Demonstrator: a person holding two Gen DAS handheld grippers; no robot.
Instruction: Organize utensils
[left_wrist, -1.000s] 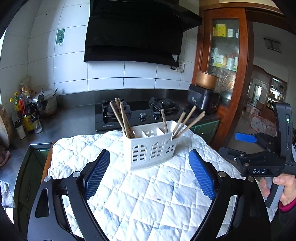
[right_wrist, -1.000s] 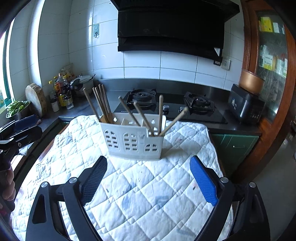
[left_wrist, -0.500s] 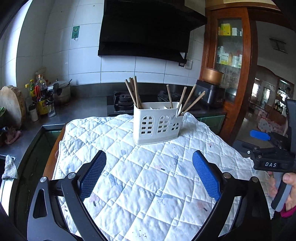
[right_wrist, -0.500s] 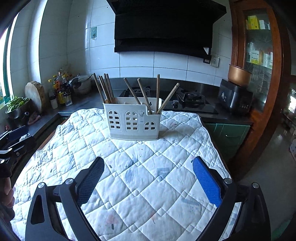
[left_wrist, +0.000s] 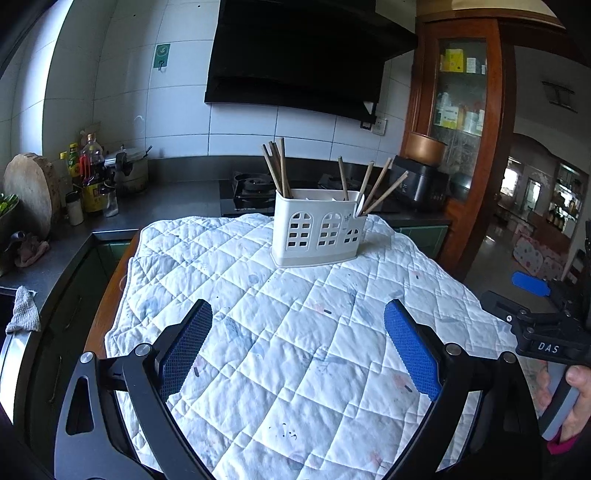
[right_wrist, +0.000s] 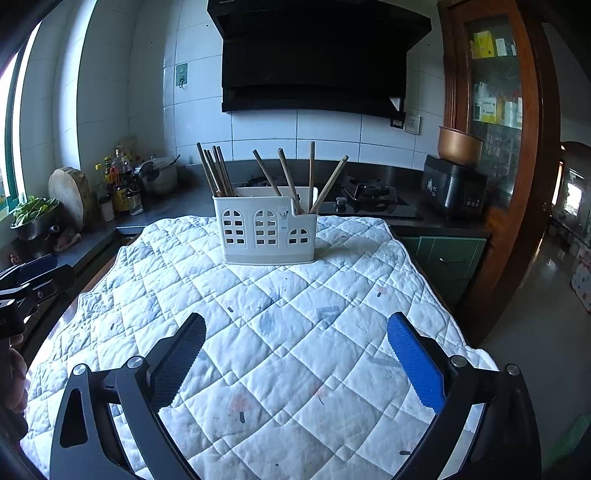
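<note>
1. The white utensil holder (left_wrist: 319, 230) sits toward the far end of the desk (left_wrist: 110, 291), on a white quilted cloth (left_wrist: 295, 350) that covers pretty much the whole top. A strip of brown wood edge peeks out along the left side in the left wrist view.
2. The chopsticks (right_wrist: 218, 171) are already standing in it: a tight bunch in the left compartment, and a few loose ones (right_wrist: 291, 179) leaning out at angles on the right.
3. The left claw (left_wrist: 297, 345) is spread wide with nothing between the blue pads, hanging over bare cloth well short of the holder.
4. Same deal for the right claw (right_wrist: 295, 356): wide apart, empty, well back from the holder.
5. Loads of open quilt between both claws and the holder, nothing lying in the way.
6. The cloth's far edge drops off just behind the holder, with the dark kitchen counter (right_wrist: 177, 206) and gas stove (right_wrist: 369, 199) beyond.
7. On the right, the cloth edge hangs over open floor (right_wrist: 546, 295); a wooden cabinet (right_wrist: 502, 110) stands further off.
8. A hand (left_wrist: 576, 398) grips the other handle at the right edge of the left wrist view.
</note>
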